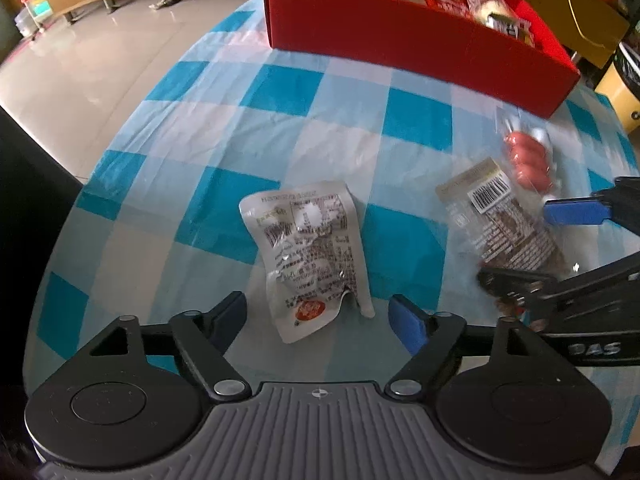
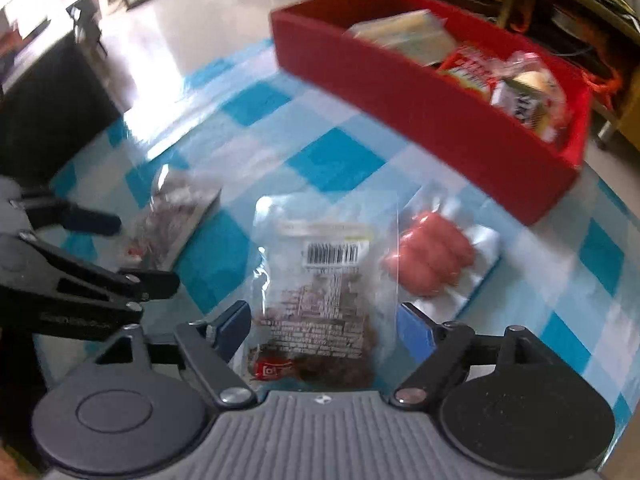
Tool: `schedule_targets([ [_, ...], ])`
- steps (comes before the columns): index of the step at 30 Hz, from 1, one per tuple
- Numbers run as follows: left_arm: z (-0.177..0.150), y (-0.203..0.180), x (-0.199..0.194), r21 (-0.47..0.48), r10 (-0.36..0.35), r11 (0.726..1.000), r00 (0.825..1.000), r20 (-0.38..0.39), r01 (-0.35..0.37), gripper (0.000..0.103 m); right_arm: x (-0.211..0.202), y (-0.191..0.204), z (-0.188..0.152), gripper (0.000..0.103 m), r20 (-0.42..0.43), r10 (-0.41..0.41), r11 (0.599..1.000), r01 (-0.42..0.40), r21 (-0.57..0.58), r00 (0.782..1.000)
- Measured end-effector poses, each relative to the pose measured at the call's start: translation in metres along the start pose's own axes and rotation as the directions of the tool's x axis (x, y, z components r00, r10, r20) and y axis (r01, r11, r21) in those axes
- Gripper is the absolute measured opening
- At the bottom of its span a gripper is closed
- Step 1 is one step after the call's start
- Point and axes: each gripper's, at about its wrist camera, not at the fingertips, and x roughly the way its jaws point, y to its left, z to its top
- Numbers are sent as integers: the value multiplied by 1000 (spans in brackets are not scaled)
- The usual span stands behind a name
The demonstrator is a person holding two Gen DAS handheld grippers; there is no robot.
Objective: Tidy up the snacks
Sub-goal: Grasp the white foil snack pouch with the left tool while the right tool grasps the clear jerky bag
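Observation:
A white snack pouch (image 1: 310, 252) lies on the checkered tablecloth (image 1: 280, 92) between the open fingers of my left gripper (image 1: 318, 312); it also shows blurred in the right wrist view (image 2: 176, 220). A clear packet of brown snack with a barcode (image 2: 320, 292) lies between the open fingers of my right gripper (image 2: 324, 320); it shows in the left wrist view (image 1: 500, 220) too. A pack of pink sausages (image 2: 432, 256) lies just right of it, also in the left wrist view (image 1: 528, 160). The red box (image 1: 400, 32) with several snacks stands at the far side (image 2: 420, 120).
The table edge curves on the left, with tiled floor (image 1: 60, 72) beyond. A dark cabinet (image 2: 48, 112) stands left of the table. Shelves and cardboard boxes (image 1: 568, 8) are behind the red box. My right gripper (image 1: 560, 248) reaches in from the right of the left wrist view.

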Motion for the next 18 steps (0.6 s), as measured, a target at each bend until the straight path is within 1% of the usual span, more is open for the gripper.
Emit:
schedule_targets([
  [2, 0, 1, 2, 4, 22, 1000, 1000, 6, -22, 88, 4, 1, -2, 97, 25, -10, 1000, 10, -14, 1000],
  [3, 0, 1, 2, 7, 25, 1000, 1000, 8, -25, 90, 6, -1, -2, 102, 26, -5, 1000, 5, -8, 1000],
  [5, 2, 5, 5, -11, 21, 1000, 1000, 3, -21, 94, 9, -6, -3, 103, 36, -2, 1000, 2, -1, 999],
  [6, 4, 7, 7, -21, 20, 1000, 1000, -1, -20, 96, 9, -6, -3, 103, 32, -5, 1000, 5, -16, 999],
  [8, 5, 9, 7, -26, 12, 1000, 1000, 4, -12, 95, 11, -1, -2, 103, 20, -20, 998, 21, -59, 1000],
  [10, 5, 9, 5, -24, 14, 1000, 1000, 16, -13, 85, 9, 1, -4, 103, 22, -22, 998, 23, -52, 1000],
  [11, 5, 9, 3, -26, 10, 1000, 1000, 19, -10, 82, 6, 1, -6, 96, 27, -21, 998, 22, -53, 999],
  [12, 6, 10, 0, -37, -1, 999, 1000, 21, 2, 71, 2, 1, -8, 87, 33, -19, 998, 21, -56, 999],
  [13, 7, 11, -3, -44, -6, 999, 1000, 25, 7, 64, -1, -1, -9, 85, 33, -24, 998, 26, -50, 999],
  [14, 8, 11, -5, -45, -9, 999, 1000, 27, 10, 63, -4, -3, -11, 81, 36, -20, 999, 21, -36, 999],
  [15, 9, 11, -5, -50, -15, 999, 1000, 23, 16, 63, -8, -7, -13, 74, 42, -15, 1000, 16, -17, 999],
  [16, 9, 11, -4, -59, -17, 998, 1000, 19, 18, 63, -13, -10, -14, 71, 49, -12, 1000, 12, 0, 999],
  [18, 8, 6, -4, -44, -6, 999, 1000, 18, 6, 62, -23, -17, -15, 56, 65, -2, 999, -1, 32, 998],
])
